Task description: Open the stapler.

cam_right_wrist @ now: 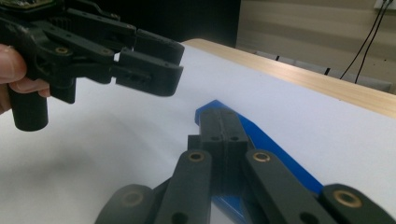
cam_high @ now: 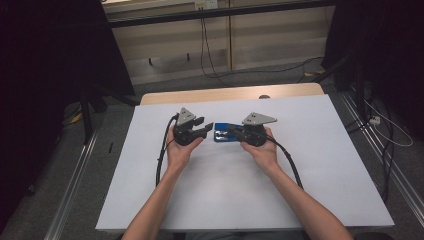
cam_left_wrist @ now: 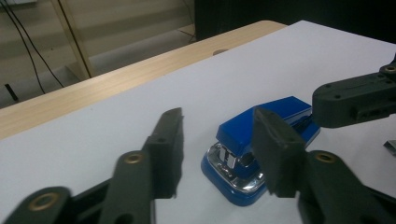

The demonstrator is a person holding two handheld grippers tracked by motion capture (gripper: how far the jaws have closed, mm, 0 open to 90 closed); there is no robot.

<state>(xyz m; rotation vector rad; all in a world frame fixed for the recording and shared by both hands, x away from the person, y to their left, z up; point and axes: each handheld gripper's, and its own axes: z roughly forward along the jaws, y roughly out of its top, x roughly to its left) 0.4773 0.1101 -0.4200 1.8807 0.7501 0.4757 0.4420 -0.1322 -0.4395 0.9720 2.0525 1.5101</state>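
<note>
White table [cam_high: 310,165] bears blue stapler [cam_high: 221,133]; left claw [cam_high: 206,126] spread, right claw [cam_high: 231,131] pressed together.

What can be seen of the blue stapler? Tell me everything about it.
The stapler is small, with a glossy blue top and base that look like plastic and a shiny metal magazine showing at its open front end. It lies flat on the white table cover near the middle. The right gripper, jaws shut together, rests along its top toward the rear. The left gripper is off its front end, jaws apart and not touching it.
</note>
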